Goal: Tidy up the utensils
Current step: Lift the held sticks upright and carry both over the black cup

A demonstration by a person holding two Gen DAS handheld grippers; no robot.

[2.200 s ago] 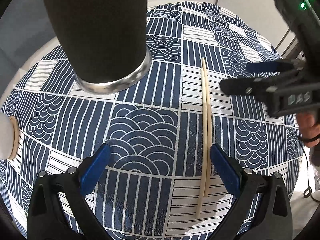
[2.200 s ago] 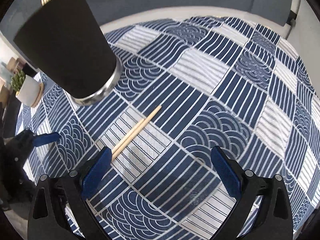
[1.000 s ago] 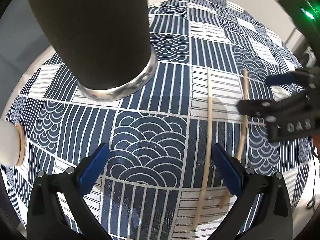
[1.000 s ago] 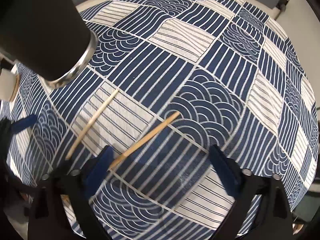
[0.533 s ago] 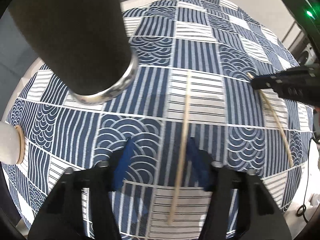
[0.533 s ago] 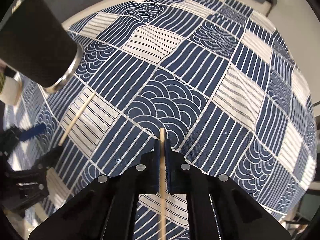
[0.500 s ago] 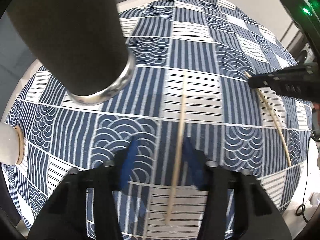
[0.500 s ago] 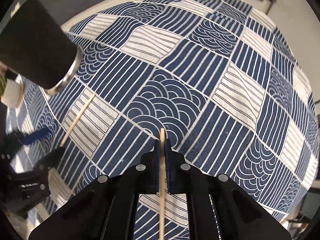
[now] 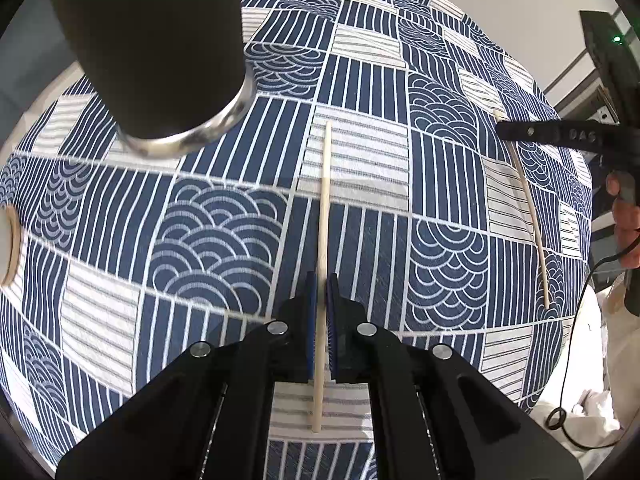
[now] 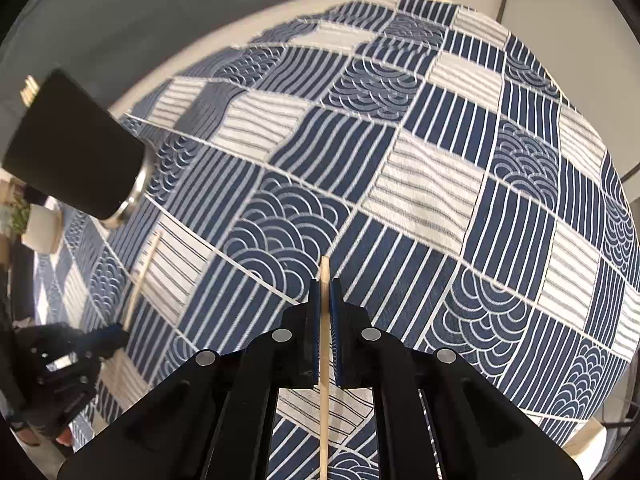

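My left gripper [image 9: 322,280] is shut on a wooden chopstick [image 9: 325,200] that points away over the blue patterned tablecloth [image 9: 224,232]. My right gripper [image 10: 325,286] is shut on a second chopstick [image 10: 325,276], held above the cloth. In the left wrist view the right gripper [image 9: 500,128] holds its chopstick [image 9: 532,220] at the right. In the right wrist view the left gripper [image 10: 116,334] and its chopstick [image 10: 142,272] show at lower left. A tall black cup with a metal base [image 9: 160,48] stands at the far left; it also shows in the right wrist view [image 10: 76,152], with chopstick ends in its top.
A white pot on a wooden coaster [image 9: 8,240] sits at the left edge of the cloth; in the right wrist view it [image 10: 40,228] holds a small plant. The round table's rim [image 10: 200,32] and a grey wall lie behind. A cable [image 9: 576,360] hangs at the right.
Both grippers were open over two chopsticks lying together. Each has shut on one chopstick; the right one lifted its stick away to the right, and the left closed fully on the other.
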